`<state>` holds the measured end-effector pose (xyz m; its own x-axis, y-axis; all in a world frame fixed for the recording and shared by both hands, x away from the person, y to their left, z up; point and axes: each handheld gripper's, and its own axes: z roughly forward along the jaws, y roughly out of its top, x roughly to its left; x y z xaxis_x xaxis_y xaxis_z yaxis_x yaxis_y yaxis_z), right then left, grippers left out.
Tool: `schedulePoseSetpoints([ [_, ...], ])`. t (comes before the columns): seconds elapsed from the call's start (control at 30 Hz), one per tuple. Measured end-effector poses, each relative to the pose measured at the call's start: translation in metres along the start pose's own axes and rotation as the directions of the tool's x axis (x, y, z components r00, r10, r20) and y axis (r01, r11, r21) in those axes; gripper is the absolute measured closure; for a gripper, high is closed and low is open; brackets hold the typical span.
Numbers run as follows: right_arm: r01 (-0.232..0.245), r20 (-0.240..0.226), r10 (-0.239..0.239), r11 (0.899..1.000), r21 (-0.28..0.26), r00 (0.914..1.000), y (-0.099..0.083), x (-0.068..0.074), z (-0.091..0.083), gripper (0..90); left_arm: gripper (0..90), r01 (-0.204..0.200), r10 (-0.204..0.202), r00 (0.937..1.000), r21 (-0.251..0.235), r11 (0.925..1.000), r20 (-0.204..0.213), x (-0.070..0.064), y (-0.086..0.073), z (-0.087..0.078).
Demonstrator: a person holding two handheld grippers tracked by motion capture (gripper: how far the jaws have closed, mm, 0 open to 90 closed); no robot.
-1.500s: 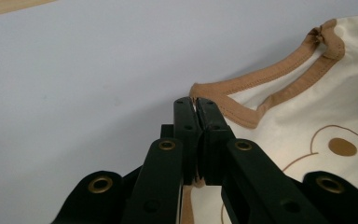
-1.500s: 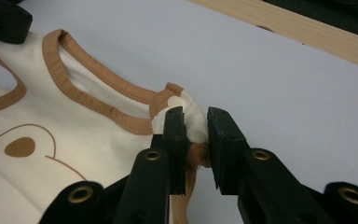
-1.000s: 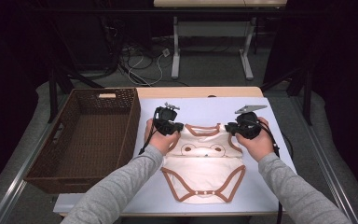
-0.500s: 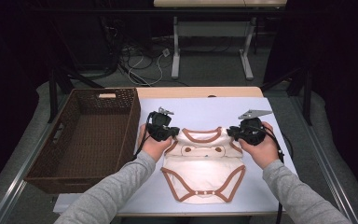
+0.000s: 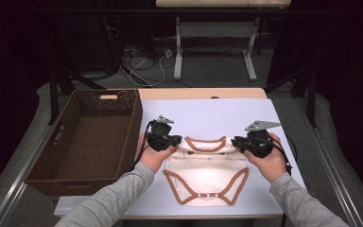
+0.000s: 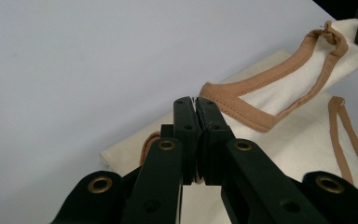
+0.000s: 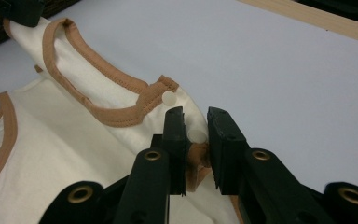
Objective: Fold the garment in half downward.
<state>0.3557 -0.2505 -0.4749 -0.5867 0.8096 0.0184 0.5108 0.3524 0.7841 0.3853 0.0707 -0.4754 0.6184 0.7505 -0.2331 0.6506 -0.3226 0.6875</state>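
— Both grippers have moved apart, stretching the bodysuit on the table.
— Fingers?
— Left gripper clamps the shoulder; right gripper stands slightly parted around fabric.

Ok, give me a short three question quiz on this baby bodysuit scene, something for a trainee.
1. True or false: the left gripper is shut on the bodysuit.
2. On which side of the bodysuit is the basket, seen from the high view? A) left B) right C) behind
3. Fill in: the bodysuit's trim is ____.

Key:
1. True, its jaws are closed on the shoulder.
2. A.
3. Brown.
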Motion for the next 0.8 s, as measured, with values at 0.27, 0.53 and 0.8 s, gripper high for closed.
schedulePoseSetpoints([
  [0.27,0.013,-0.020,-0.013,1.000,0.007,0.9997,-0.010,0.009,-0.004,77.8,87.9,0.006,-0.006,0.9997,0.008,1.0000,0.023,-0.001,-0.014,-0.003],
  [0.53,0.027,-0.033,-0.027,1.000,0.002,0.9991,-0.022,0.019,-0.009,77.8,87.9,0.014,-0.014,0.9989,0.014,0.9998,0.045,-0.005,-0.031,-0.004],
  [0.8,0.023,-0.047,-0.023,1.000,0.002,0.9987,-0.035,0.025,-0.014,77.7,87.9,0.011,-0.013,0.9981,0.026,0.9996,0.060,-0.010,-0.045,-0.003],
])
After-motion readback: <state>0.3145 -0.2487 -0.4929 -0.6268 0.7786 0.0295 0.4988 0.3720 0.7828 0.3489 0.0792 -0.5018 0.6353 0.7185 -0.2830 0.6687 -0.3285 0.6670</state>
